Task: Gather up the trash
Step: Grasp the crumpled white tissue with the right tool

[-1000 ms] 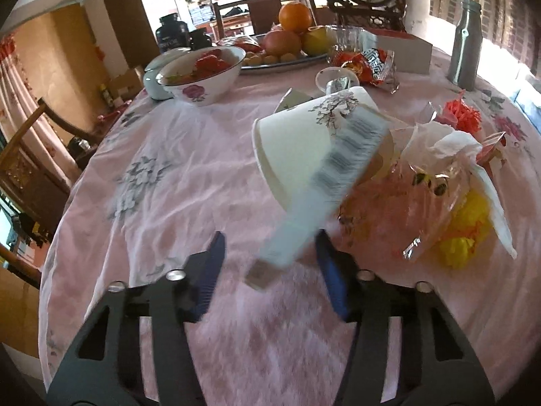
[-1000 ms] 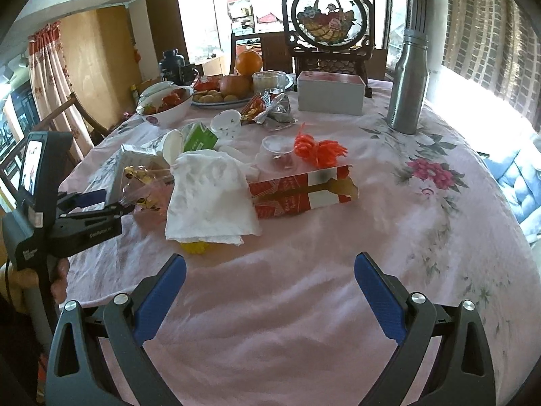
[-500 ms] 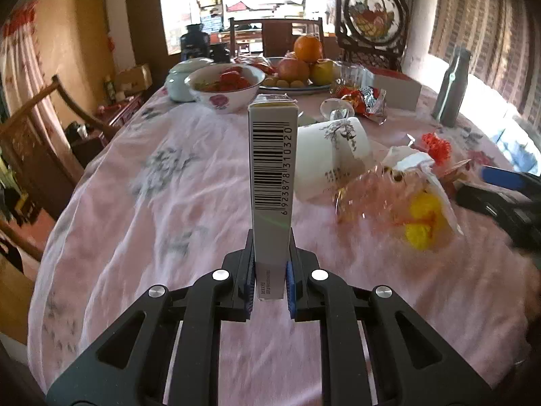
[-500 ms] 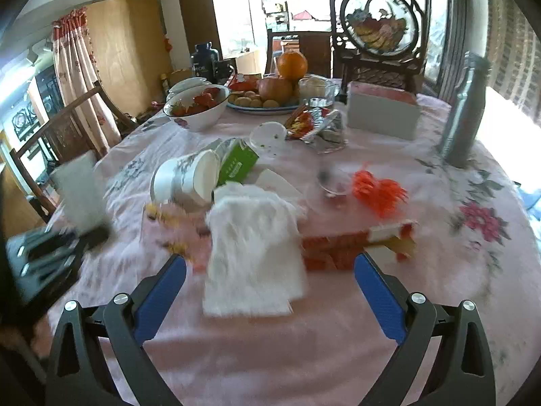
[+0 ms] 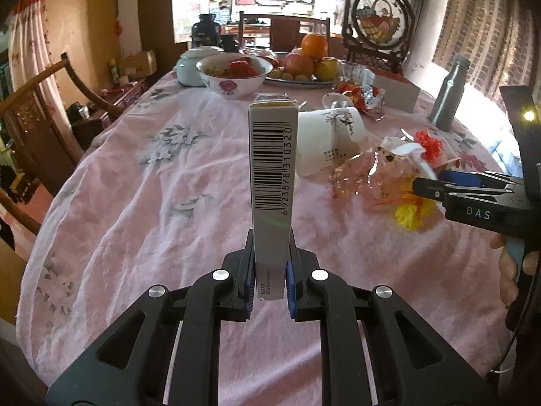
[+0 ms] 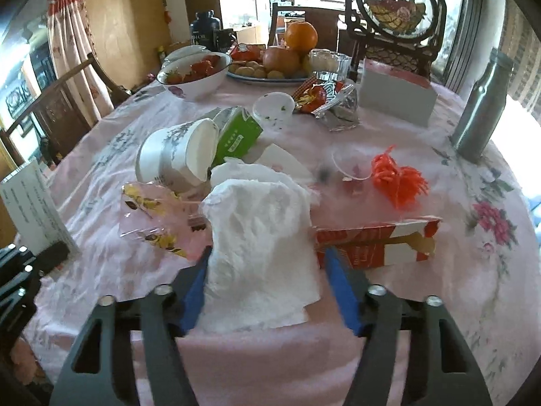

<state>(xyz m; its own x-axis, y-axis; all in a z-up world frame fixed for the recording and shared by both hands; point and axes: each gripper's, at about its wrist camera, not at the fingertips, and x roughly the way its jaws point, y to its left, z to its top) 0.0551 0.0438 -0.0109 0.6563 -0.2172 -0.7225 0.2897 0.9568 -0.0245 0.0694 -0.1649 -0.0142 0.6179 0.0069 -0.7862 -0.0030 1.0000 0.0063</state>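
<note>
Progress is slight: a slim white barcoded carton (image 5: 272, 182) is pinched by the left gripper (image 5: 269, 279); the right gripper's (image 6: 267, 272) jaws, just closing, straddle a crumpled white paper towel (image 6: 260, 247) at lower centre, not yet pressing; wrappers remain.

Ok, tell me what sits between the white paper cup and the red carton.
In the right wrist view, the crumpled white paper towel lies between the tipped paper cup and the red carton, overlapping the carton's near end.

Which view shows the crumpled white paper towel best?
The right wrist view: the paper towel fills the centre, between the right gripper's closing jaws. The left wrist view shows only a white edge behind clear wrappers.
</note>
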